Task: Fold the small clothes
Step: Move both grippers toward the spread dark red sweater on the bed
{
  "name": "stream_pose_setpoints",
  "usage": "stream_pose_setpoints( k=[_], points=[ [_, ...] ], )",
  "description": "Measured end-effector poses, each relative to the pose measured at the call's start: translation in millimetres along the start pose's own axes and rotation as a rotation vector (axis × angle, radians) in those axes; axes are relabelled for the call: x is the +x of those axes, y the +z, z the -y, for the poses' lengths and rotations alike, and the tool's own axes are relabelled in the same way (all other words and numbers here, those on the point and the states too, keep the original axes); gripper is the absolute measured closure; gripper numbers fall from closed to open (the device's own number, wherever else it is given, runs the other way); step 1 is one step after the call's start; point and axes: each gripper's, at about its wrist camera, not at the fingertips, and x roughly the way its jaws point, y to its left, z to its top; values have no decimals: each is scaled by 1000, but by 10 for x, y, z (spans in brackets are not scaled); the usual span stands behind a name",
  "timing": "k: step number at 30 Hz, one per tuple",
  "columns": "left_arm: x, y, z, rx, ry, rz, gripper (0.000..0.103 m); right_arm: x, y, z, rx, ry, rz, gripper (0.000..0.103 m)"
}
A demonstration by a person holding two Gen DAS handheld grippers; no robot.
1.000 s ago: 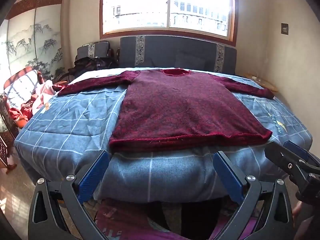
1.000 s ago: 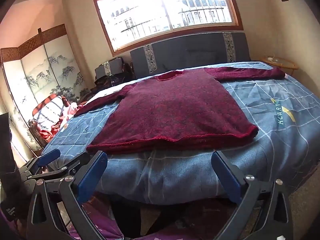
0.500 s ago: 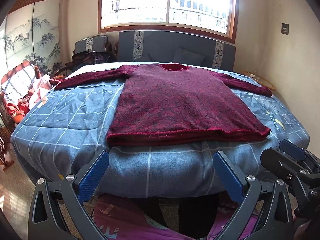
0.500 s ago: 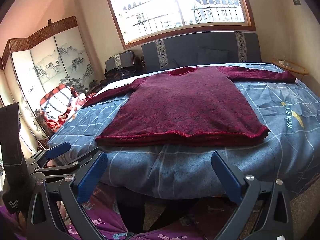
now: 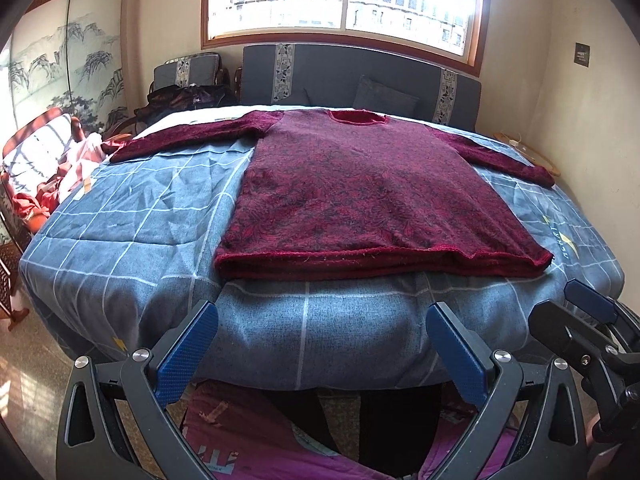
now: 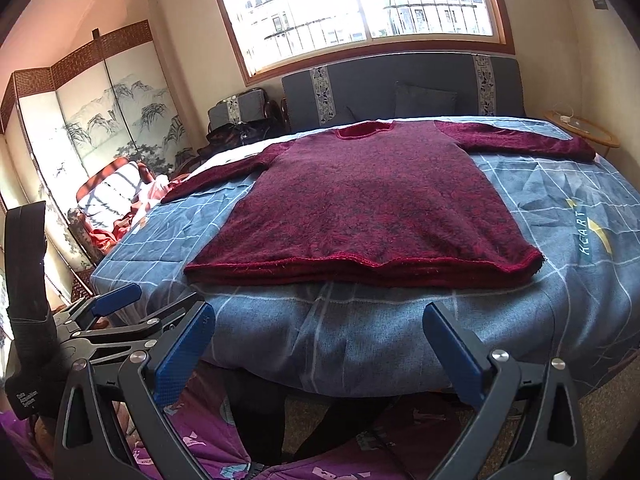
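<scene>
Before bed [image 5: 120,240]: both claws raised; sweater [image 5: 372,200] unmoved.

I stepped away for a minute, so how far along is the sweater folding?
Done: the sweater lies spread flat on the bed, both sleeves stretched out sideways. In hand: nothing; the left hand-held gripper and right hand-held gripper are open, short of the hem at the bed's foot. Left: every fold, sleeves and body alike.

dark red sweater [image 5: 372,196] lies flat, sleeves outspread.
</scene>
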Motion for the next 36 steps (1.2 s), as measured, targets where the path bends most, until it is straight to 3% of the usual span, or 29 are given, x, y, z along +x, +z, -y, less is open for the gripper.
stream_pose_setpoints(
  k=[7, 15, 26, 36],
  points=[
    [12, 16, -7, -1, 15, -8, 0, 23, 1, 13, 4, -2, -10, 0],
    [78, 182, 54, 58, 89, 51, 0, 132, 186, 28, -23, -5, -13, 0],
    [454, 601, 103, 78, 102, 13, 0, 409, 576, 99, 4, 17, -44, 0],
    [981, 1038, 117, 87, 134, -8, 0, 899, 1037, 247, -11, 18, -91, 0]
  ],
)
